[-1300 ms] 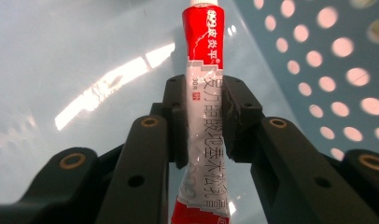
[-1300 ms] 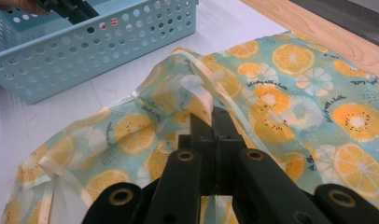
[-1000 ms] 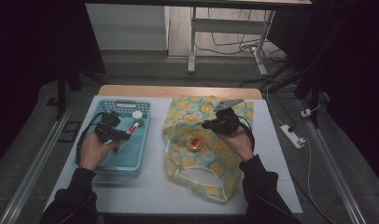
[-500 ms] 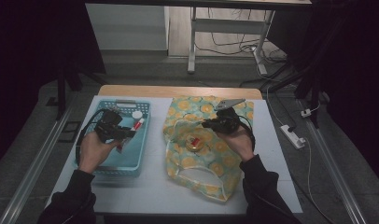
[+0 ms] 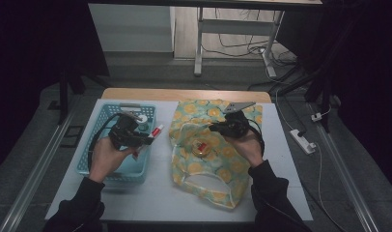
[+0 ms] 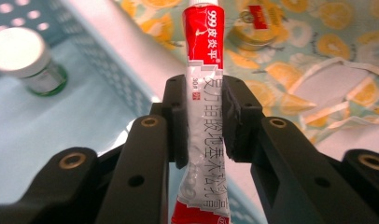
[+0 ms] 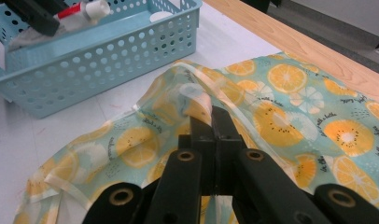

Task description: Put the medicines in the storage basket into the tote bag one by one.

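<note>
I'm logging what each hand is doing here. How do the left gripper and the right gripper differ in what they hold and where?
The left gripper is shut on a red-and-white tube by the blue basket; the right gripper is shut on the orange-print bag, lifting its edge off the table. The tube is stiff and narrow; the bag is limp cloth. Both grippers are hand-held, with black jaws.
</note>
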`<state>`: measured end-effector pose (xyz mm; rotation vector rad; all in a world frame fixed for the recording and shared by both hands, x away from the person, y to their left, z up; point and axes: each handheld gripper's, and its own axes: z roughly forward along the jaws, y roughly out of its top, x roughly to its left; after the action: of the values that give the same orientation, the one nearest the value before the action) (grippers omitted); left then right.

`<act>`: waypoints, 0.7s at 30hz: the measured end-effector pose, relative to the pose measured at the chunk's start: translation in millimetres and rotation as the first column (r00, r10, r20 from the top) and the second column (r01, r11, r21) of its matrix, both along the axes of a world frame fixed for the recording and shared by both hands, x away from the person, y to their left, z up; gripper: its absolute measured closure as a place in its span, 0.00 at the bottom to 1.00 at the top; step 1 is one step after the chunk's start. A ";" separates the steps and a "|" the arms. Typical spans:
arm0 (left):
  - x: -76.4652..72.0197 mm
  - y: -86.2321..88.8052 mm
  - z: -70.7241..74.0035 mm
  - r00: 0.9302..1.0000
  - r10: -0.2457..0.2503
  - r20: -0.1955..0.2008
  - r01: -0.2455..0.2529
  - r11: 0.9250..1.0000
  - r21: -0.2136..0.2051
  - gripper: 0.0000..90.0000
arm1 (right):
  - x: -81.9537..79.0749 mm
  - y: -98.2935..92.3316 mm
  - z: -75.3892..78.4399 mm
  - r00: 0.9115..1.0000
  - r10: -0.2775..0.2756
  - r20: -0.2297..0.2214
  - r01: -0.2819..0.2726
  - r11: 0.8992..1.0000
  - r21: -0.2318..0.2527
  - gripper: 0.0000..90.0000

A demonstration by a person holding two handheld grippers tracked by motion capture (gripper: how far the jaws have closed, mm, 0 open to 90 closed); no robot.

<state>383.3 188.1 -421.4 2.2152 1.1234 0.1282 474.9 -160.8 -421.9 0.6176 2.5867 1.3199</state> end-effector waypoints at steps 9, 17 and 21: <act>2.2 -26.6 -1.7 0.997 -0.072 -0.009 0.072 0.997 -0.011 0.81 | -1.0 0.4 1.5 1.000 0.000 0.006 0.000 1.000 0.004 1.00; 5.4 -50.6 -3.9 0.993 -0.119 -0.008 0.119 0.993 -0.018 0.81 | -0.8 0.4 1.3 1.000 -0.001 0.005 0.000 1.000 0.004 1.00; 7.9 -61.8 -5.7 0.990 -0.139 -0.011 0.139 0.990 -0.019 0.81 | -0.9 0.0 1.7 1.000 0.000 0.006 0.000 1.000 0.004 1.00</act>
<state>391.2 126.3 -427.1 2.2728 0.9692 0.0455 474.0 -160.7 -420.2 0.6134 2.5800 1.3259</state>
